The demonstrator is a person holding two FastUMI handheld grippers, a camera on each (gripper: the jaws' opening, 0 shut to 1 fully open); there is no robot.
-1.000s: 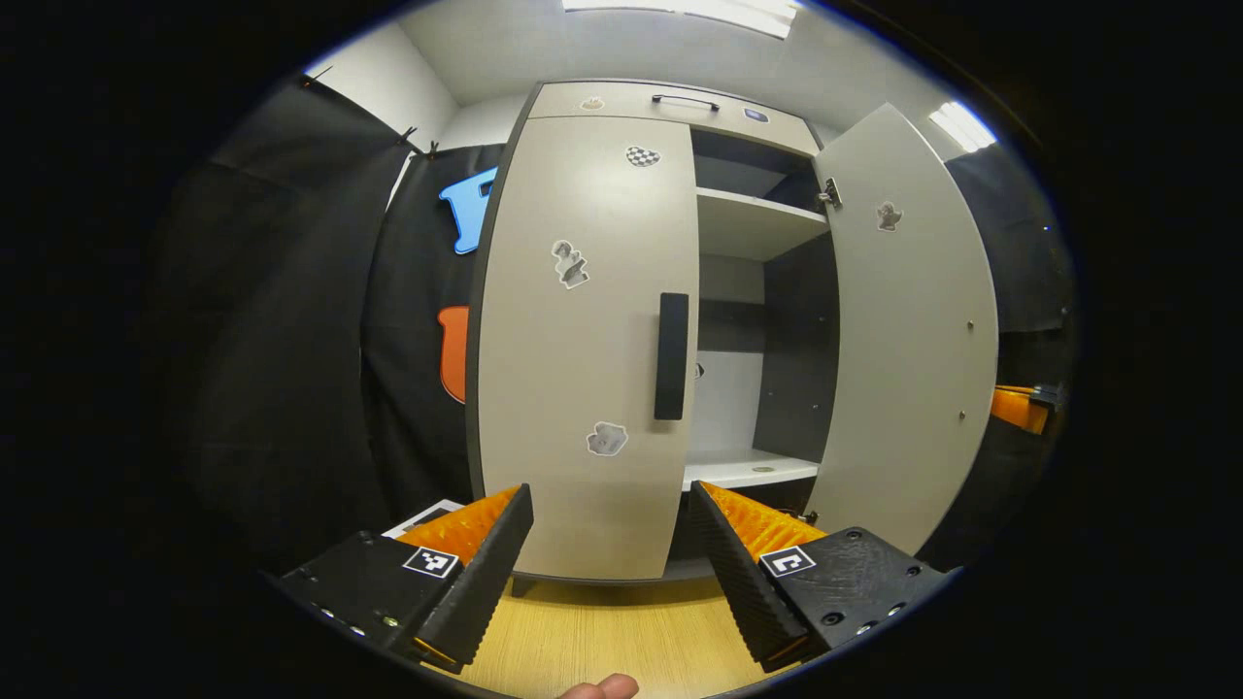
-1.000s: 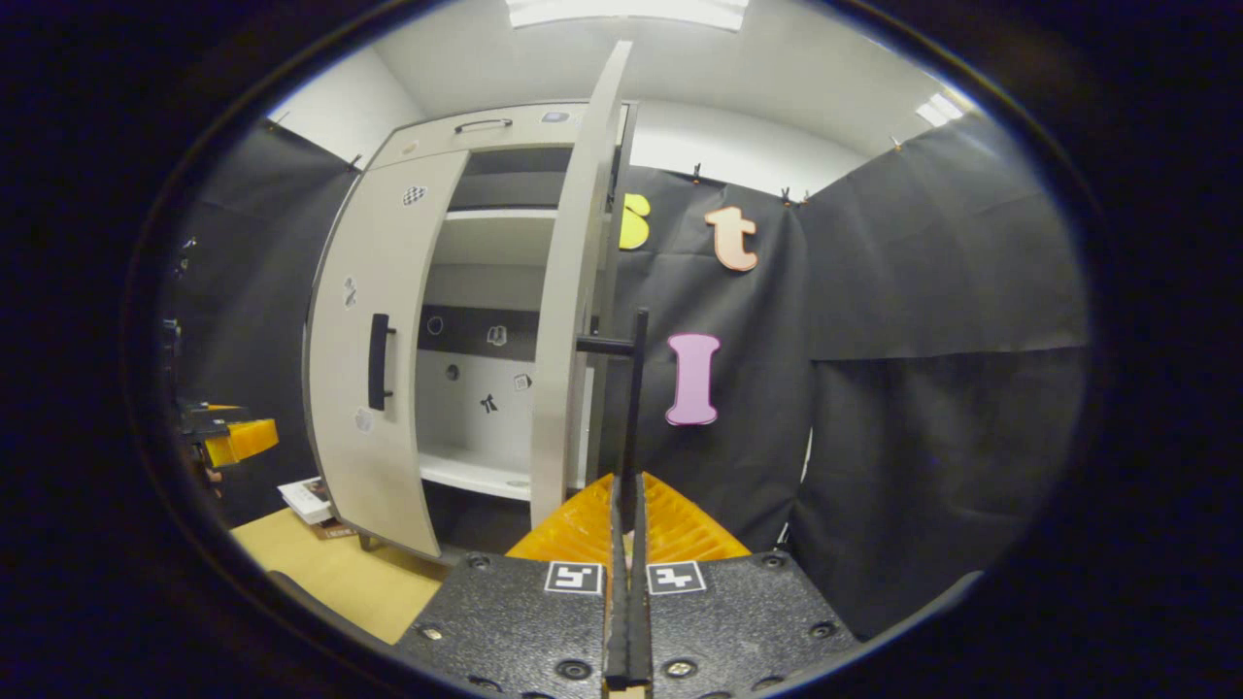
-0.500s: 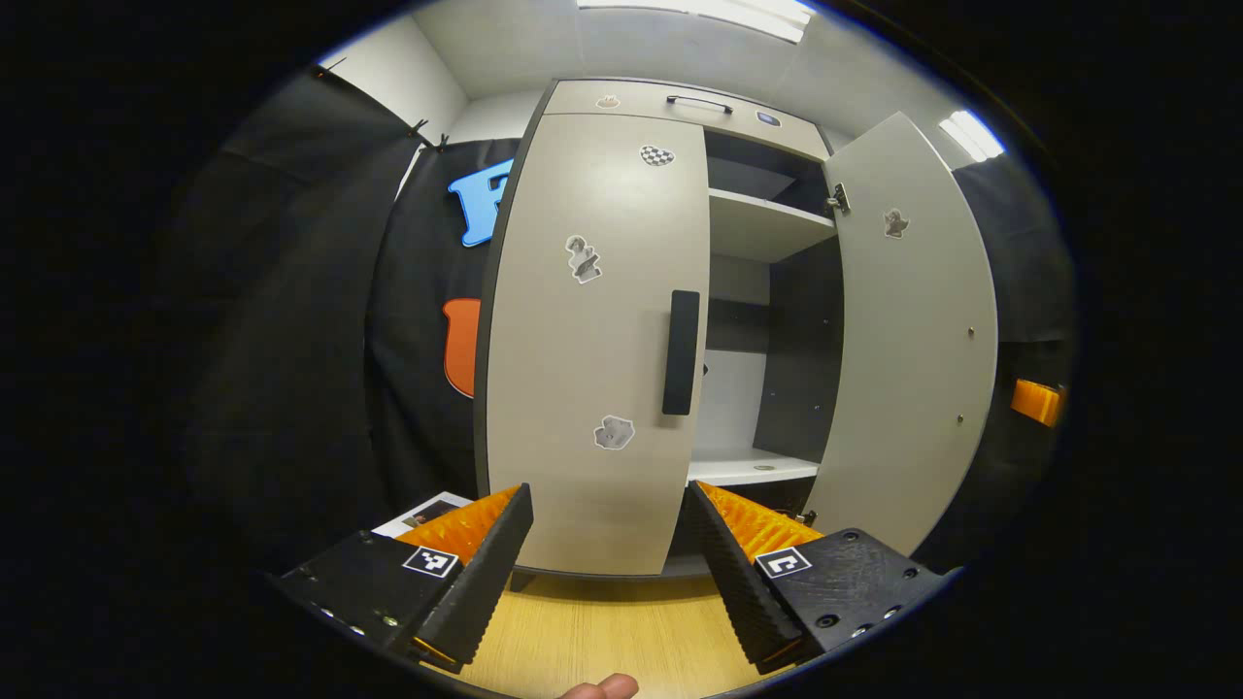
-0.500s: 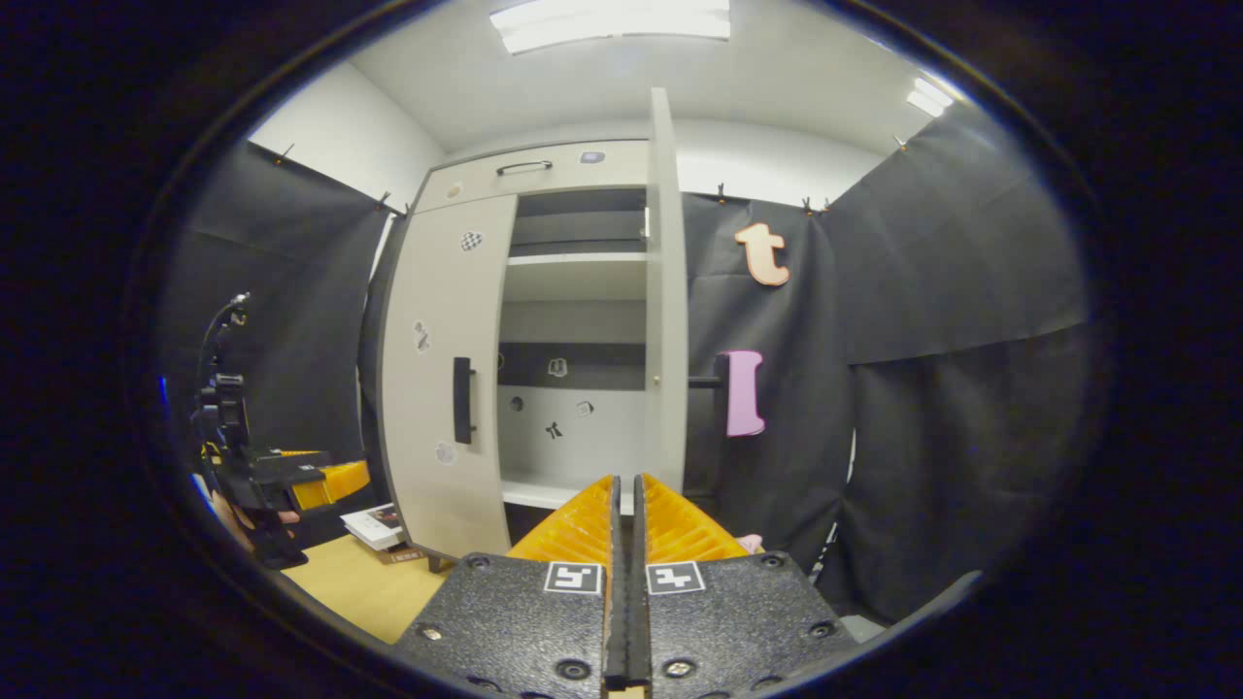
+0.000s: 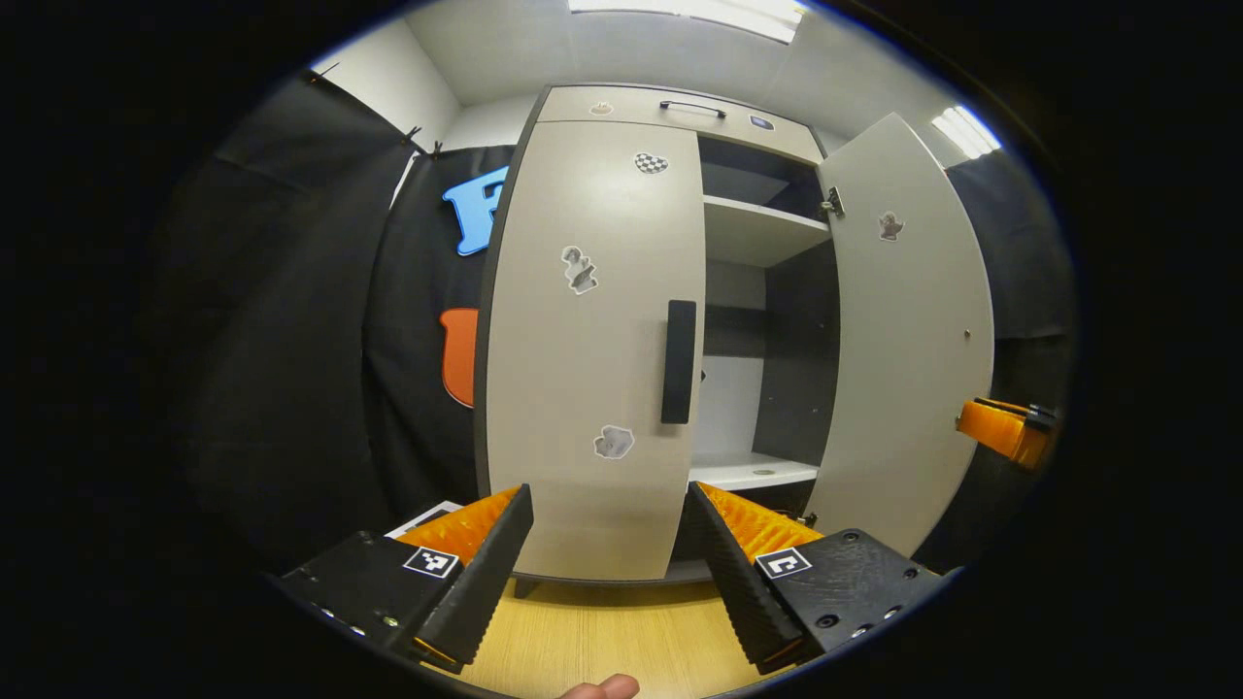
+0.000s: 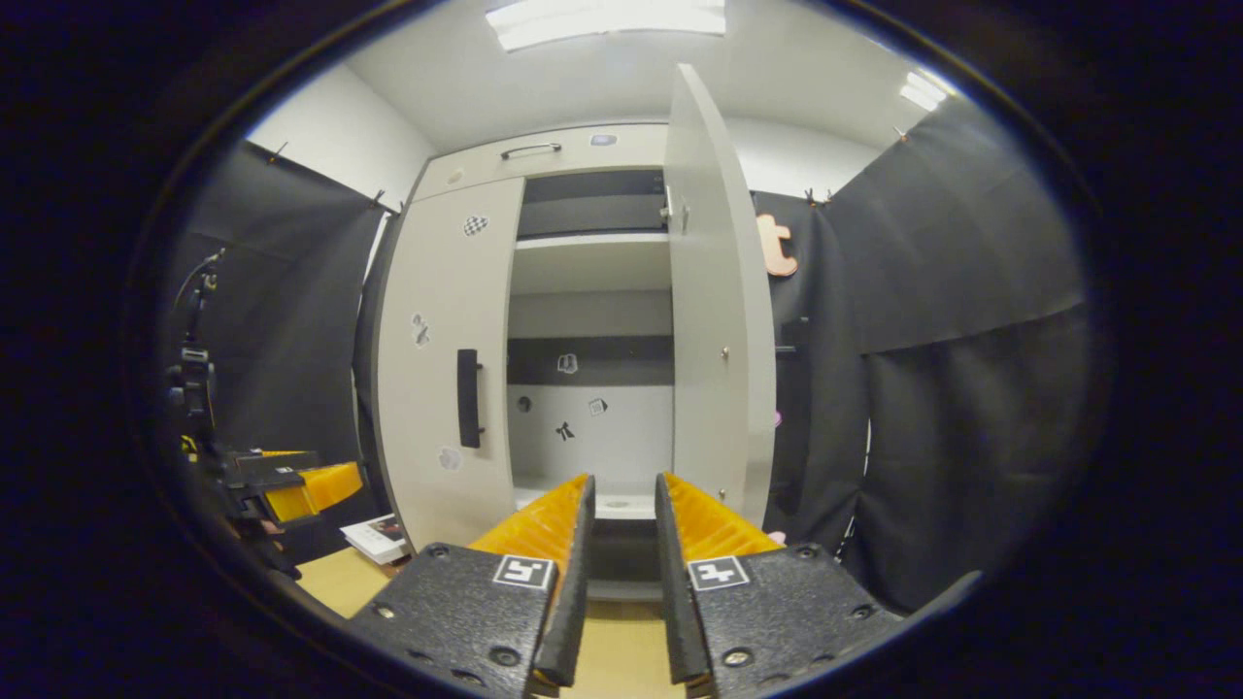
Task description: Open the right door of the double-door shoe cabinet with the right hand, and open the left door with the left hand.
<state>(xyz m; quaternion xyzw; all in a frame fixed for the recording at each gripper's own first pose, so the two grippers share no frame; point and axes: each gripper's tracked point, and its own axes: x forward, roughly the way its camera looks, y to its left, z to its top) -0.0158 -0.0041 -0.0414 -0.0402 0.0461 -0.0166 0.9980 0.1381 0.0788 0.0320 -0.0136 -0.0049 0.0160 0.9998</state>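
Facing the closed beige left door (image 5: 592, 349), the left gripper (image 5: 607, 544) is held spread wide to take its black vertical handle (image 5: 679, 361), while the right gripper (image 6: 621, 529), slightly parted and empty, is kept clear of the open beige right door (image 6: 723, 320).

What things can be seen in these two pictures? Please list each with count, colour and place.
Shoe cabinet: one, beige, on the wooden floor.
Left door: one, beige, closed, with stickers.
Left door handle: one, black, at the door's inner edge.
Right door: one, beige, swung open.
Shelves: two visible, pale, inside the cabinet.
Top drawer handle: one, dark, above the doors.
Booklets: a few, pale, on the floor left of the cabinet.
Left tool: open, in front of the left door.
Right tool: slightly open, holding nothing.
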